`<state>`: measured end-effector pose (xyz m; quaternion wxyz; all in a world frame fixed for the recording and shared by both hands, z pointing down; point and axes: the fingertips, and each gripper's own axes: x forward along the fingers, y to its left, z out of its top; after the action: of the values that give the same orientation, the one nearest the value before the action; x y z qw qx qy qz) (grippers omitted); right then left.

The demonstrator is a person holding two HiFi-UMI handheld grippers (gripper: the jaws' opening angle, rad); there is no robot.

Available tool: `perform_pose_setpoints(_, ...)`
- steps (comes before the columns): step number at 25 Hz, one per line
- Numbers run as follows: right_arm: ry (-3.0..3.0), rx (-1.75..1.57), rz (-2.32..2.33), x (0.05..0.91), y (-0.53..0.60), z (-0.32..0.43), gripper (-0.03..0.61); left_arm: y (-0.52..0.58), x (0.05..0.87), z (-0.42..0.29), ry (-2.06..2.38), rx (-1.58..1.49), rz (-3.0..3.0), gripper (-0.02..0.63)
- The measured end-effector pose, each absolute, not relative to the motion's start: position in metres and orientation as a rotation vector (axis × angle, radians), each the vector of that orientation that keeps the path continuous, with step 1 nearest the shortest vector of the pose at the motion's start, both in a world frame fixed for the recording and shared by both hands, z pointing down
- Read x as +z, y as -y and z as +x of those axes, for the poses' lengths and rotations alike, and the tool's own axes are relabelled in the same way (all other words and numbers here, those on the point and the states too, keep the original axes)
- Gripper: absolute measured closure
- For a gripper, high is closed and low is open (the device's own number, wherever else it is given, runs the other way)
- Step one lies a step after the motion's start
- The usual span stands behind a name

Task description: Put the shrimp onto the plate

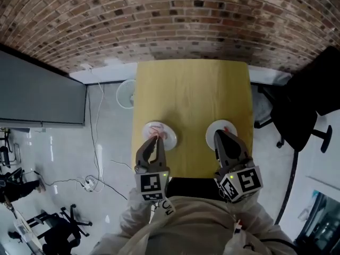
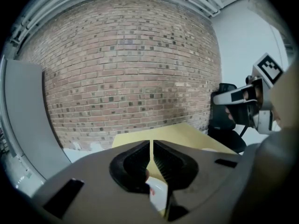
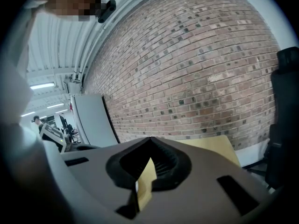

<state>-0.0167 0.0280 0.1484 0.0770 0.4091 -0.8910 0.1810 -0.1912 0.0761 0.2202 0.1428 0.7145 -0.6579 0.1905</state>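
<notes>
Left gripper (image 1: 155, 138), jaws shut and empty, points at the shrimp (image 1: 159, 133) for a grab — right gripper (image 1: 219, 135), shut too, hovers over the plate (image 1: 209, 135).

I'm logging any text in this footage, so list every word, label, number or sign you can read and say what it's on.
No readable words or numbers in any view.
Left marker cube: black-and-white square pattern only, no letters or digits.
Right marker cube: same kind of pattern, no text.
White strap at the person's chest: dark marks, too small to read.
</notes>
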Motion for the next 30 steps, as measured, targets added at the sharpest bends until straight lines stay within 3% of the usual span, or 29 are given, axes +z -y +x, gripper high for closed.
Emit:
perform_pose_setpoints(23,2.525,0.707,1.19,0.302,-0.027,-0.031,0.554,-0.067,0.4,-0.212,1.608,0.704,1.89,0.581)
perform_pose_setpoints(30,2.505,0.755,1.2,0.321,-0.03,-0.03,0.555,-0.075,0.42,-0.205,1.484,0.777,1.878,0.495)
